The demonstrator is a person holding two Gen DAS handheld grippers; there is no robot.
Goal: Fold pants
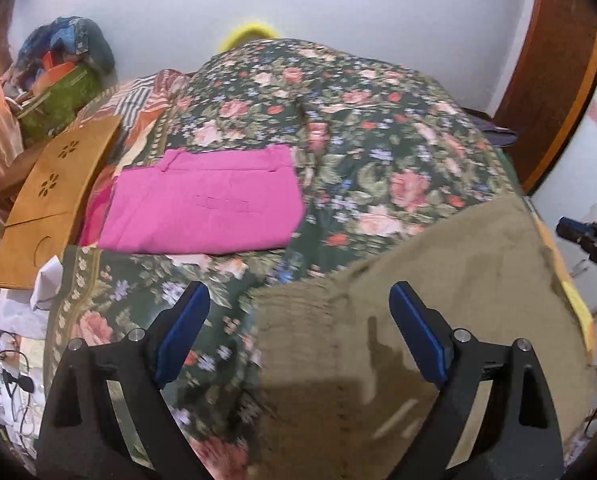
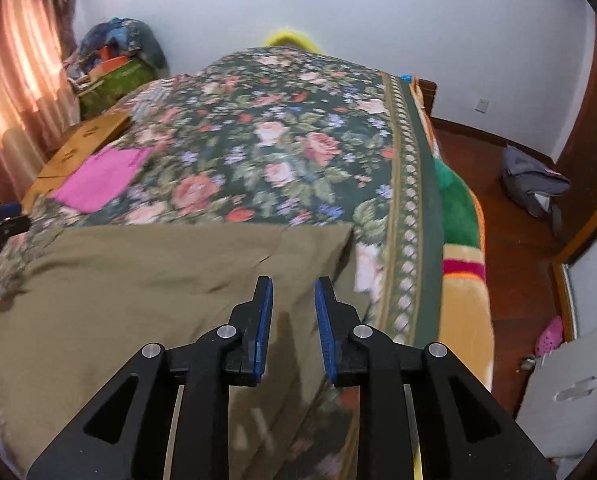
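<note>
Olive-khaki pants [image 1: 438, 320] lie spread flat on the near part of the floral bedspread [image 1: 338, 128]; they also show in the right wrist view [image 2: 138, 300]. My left gripper [image 1: 300, 300] is wide open and empty above the pants' left edge. My right gripper [image 2: 293, 292] hovers over the pants' right part, its jaws narrowly apart with nothing between them. It shows at the right edge of the left wrist view [image 1: 582, 236]. A folded pink garment [image 1: 206, 204] lies farther back on the left, also seen in the right wrist view [image 2: 98, 180].
A wooden lap tray [image 1: 50, 196] lies at the bed's left edge. A pile of bags and clothes [image 1: 62, 76] stands at the far left by the curtain. A green and yellow blanket [image 2: 458, 240] hangs off the bed's right side. A grey bag [image 2: 534, 184] sits on the floor.
</note>
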